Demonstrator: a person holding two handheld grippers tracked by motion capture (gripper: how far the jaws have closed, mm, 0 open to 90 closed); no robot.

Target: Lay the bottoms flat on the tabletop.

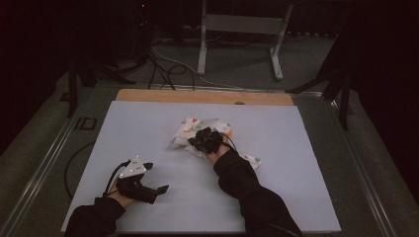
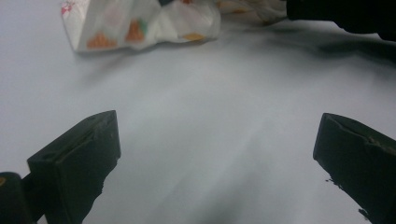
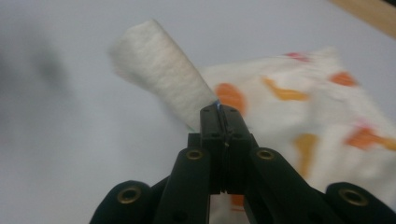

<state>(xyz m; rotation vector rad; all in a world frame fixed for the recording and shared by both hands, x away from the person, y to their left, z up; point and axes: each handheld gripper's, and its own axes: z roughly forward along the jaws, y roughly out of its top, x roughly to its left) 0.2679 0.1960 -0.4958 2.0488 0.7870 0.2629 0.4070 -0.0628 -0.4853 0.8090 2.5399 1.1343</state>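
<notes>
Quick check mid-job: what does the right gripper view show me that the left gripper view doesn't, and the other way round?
Right gripper view: the right gripper has its jaws shut on a lifted white fold of the patterned cloth. Left gripper view: the left gripper has its jaws wide apart with nothing between them, and the cloth lies far ahead. Both show the cloth and the white table surface.

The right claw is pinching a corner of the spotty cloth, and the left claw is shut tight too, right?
Not quite. The right claw does pinch the spotty cloth, but the left claw is wide open, holding nothing; the left gripper view shows its jaws far apart over the white table.
</notes>
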